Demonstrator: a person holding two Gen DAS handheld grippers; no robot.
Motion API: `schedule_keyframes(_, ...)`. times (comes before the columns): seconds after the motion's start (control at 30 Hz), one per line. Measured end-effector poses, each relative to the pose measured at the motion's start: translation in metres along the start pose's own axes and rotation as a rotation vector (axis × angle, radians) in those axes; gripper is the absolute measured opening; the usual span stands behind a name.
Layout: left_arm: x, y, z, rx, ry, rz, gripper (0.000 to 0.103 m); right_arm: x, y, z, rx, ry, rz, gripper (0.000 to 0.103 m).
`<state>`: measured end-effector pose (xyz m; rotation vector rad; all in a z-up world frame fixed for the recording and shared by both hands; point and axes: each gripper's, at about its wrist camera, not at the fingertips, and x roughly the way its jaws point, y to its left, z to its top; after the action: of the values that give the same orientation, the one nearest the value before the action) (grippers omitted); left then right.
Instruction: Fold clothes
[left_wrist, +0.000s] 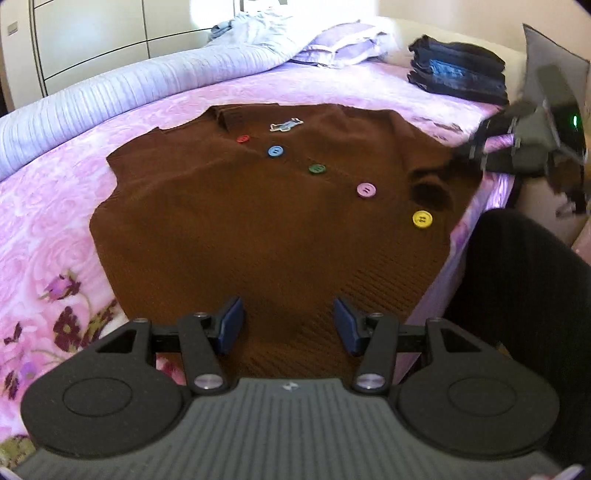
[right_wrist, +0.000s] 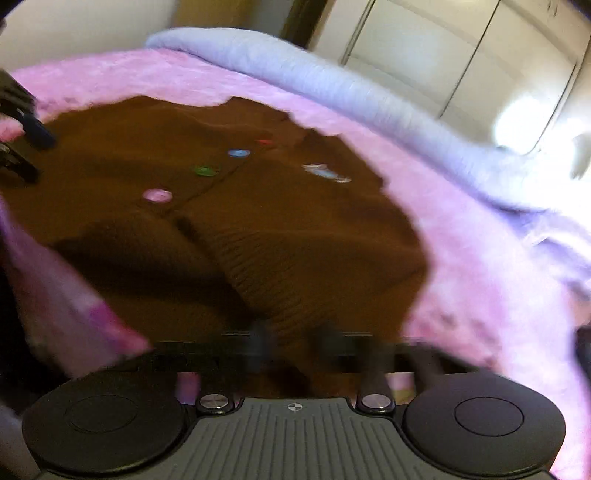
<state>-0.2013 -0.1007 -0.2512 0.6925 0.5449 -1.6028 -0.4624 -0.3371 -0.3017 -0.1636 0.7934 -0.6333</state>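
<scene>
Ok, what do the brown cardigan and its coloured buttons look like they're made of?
The brown cardigan looks like a matte knit, probably wool or acrylic: ribbed rows show along its hem near the left claw. The buttons, such as the yellow button, look like smooth, hard plastic with a slight sheen, though painted wood is possible.

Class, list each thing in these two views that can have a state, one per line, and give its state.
Brown cardigan: spread flat on the bed, buttoned, not yet folded.
Dark clothes stack: folded, piled at the bed's far corner.
Lilac duvet: rolled along the far side.
Left gripper: open, above the cardigan's hem.
Right gripper: blurred, at the cardigan's ribbed edge; open or shut unclear.
</scene>
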Motion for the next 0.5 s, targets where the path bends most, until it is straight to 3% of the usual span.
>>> schedule_keyframes(0.13,-0.004,0.002,-0.006,-0.023,0.001,0.002,0.049,-0.030,-0.043,-0.025,0.177,-0.004,-0.123,0.008)
schedule_keyframes(0.37,-0.020,-0.001,-0.012,-0.025,0.008,0.053,0.050,-0.038,-0.050,-0.042,0.253,0.088,-0.090,0.008)
schedule_keyframes(0.5,-0.039,0.006,-0.021,-0.082,0.007,0.117,0.050,-0.043,-0.053,-0.051,0.297,0.141,-0.071,0.008)
